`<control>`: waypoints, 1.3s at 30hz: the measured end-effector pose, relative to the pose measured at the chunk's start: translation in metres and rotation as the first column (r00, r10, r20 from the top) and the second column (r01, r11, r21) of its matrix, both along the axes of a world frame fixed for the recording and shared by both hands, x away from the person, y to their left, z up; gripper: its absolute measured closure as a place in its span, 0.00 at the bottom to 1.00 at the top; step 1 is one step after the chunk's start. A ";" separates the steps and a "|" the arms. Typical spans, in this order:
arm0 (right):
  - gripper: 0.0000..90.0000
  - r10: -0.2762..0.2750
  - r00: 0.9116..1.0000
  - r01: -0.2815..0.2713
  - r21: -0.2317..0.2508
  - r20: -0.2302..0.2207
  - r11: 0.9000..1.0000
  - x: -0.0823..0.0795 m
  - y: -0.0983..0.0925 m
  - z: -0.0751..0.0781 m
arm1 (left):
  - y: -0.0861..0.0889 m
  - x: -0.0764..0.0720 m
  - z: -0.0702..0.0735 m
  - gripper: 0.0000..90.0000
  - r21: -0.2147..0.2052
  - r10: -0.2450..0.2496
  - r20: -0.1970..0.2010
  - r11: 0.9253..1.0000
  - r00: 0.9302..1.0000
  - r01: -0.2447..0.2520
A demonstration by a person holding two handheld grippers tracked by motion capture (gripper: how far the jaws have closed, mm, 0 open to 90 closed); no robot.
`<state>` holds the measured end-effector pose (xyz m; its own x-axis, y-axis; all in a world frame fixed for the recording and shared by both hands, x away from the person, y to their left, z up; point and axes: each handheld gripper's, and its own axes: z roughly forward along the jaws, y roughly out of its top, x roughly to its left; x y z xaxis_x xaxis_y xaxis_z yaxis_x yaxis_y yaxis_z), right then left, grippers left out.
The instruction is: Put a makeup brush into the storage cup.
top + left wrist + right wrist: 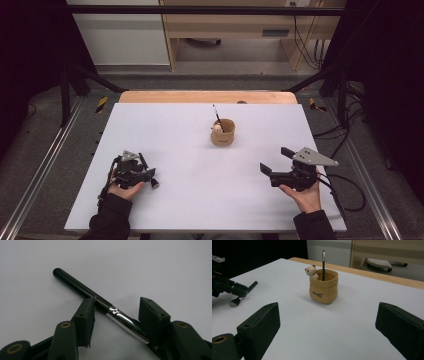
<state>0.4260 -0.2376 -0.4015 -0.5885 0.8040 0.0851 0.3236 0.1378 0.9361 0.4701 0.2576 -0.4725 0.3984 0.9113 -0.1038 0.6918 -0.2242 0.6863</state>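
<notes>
**Left hand-held gripper brackets a brush on the white bench**

High view: A person's two hands come in from the near edge of a white bench (200,200). The left hand-held gripper (150,178) lies low on the near-left part of the sheet, with the stubby end of a black-handled brush (155,183) showing at its tip. The right hand-held gripper (272,161) rests well apart at the near right, its jaws spread and nothing between them. Farther back, right of centre, stands a small tan pouch-shaped holder (223,134) with a thin dark pencil (217,116) sticking out of it.

Left gripper view: The brush (100,301) lies flat on the bench, running diagonally, its rounded black handle end pointing away to the upper left and its shiny metal ferrule between the jaws. One pad meets the handle just ahead of the ferrule; the ferrule's far end runs in against the other pad. The jaws stand about half apart, and a firm clamp cannot be told.

Right gripper view: The right hand-held gripper's two black jaws stand wide, framing bare bench. Beyond them sits the holder (323,288), a little bear figure (311,272) on its rim and the pencil (323,263) upright inside. At the far left, the left hand-held gripper (242,293) rests on the brush (249,288).
</notes>
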 end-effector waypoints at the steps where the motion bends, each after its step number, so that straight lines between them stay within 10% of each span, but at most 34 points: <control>1: 0.07 -0.001 1.000 0.001 -0.001 0.000 1.000 0.000 0.000 0.000 | 0.000 0.000 0.000 0.54 -0.001 0.000 -0.003 1.000 1.000 0.000; 39: 0.07 -0.001 1.000 0.001 -0.001 -0.001 1.000 0.000 0.000 0.000 | -0.004 -0.004 0.004 0.83 0.070 -0.097 -0.027 0.993 0.995 0.098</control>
